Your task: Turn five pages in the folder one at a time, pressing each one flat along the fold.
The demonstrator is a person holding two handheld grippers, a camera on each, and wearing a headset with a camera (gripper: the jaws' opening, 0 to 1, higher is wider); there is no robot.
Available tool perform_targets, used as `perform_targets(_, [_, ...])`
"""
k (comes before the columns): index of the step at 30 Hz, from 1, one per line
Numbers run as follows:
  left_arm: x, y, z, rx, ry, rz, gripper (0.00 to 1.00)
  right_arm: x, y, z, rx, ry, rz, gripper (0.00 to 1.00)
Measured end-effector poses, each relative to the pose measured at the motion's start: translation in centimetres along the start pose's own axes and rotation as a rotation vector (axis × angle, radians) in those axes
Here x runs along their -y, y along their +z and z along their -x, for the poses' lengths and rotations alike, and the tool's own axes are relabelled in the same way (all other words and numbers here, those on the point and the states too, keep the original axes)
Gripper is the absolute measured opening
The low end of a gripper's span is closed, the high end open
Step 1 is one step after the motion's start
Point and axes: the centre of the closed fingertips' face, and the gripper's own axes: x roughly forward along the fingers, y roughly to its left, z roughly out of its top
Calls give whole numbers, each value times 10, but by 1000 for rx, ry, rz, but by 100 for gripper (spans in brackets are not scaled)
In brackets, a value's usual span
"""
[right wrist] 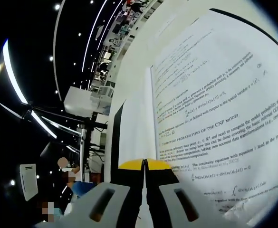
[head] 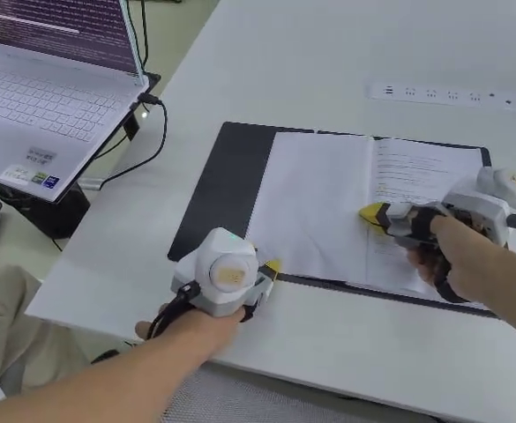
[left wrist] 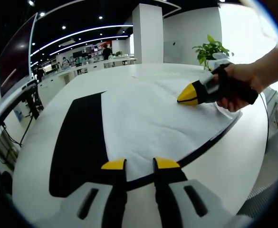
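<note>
The black folder lies open on the white table. A blank white page rests on its left half and a printed page on its right. My right gripper is shut with nothing in it, and its yellow tips rest on the paper by the fold. In the right gripper view the shut tips point along the printed page. My left gripper sits at the folder's near edge. Its jaws are open, just short of the blank page. The right gripper shows on the far side of that page.
An open laptop stands at the back left, with a black cable trailing onto the table. A white power strip lies beyond the folder. Bare table stretches in front of the folder and to its right.
</note>
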Motion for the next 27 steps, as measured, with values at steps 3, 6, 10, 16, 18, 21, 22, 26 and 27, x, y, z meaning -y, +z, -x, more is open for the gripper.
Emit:
perform_targets(3, [0,0,0,-1,0,-1,20,2,-10,4,-16,-8,25,0])
perform_targets(6, [0,0,0,0,0,-1,21,3,-18,8,-26,-11,40,0])
perform_targets(10, [-1,0,0,0,0,-1,20,3,-29,14,-33,-12,49,0])
perform_targets(16, [0,0,0,-1,0,-1,20,2,-43,22,-49,-13,67,0])
perform_targets(18, [0,0,0,-2,0,-1,20,3,-48,24,-54,-13,70,0])
perform_targets(21, [0,-1,0,-4,0,-2,20,3,-54,27,-60,-15,72,0])
perform_targets(22, [0,-1,1,-4,0,-1,20,4,-56,28,-65,-16,77,0])
perform_targets(26, [0,-1,1,-2,0,0,20,6,-62,32,-71,-16,79,0])
perform_targets(27, [0,-1,1,-2,0,0,20,6,-64,33,-70,-16,77,0])
